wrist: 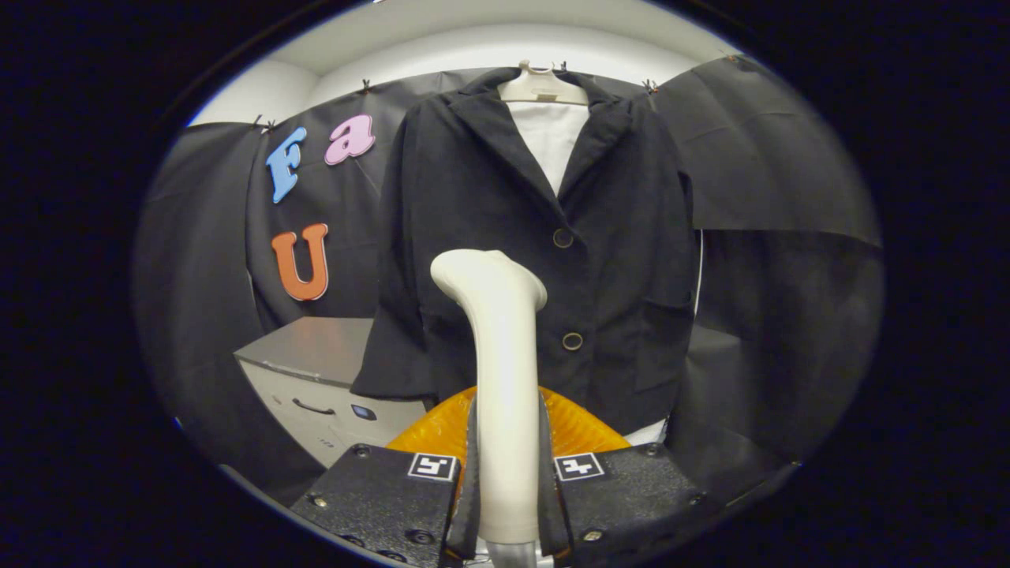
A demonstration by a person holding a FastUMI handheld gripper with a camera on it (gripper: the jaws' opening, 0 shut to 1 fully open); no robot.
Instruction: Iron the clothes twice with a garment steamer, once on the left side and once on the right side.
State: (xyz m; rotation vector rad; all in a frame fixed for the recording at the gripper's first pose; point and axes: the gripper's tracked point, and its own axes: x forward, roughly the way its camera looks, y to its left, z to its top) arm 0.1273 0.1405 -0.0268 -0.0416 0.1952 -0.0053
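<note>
You hold the gripper (507, 473) clamped on the steamer (499, 347), short of the jacket (489, 197); both passes seemingly remain.

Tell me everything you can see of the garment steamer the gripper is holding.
The garment steamer is a smooth, cream-white wand that looks like plastic. It stands upright, its handle clamped between the gripper jaws, and its head bends over to the left at the top. It is in front of the dark jacket on its hanger; contact with the cloth cannot be told. An orange ridged part sits behind its base.
</note>
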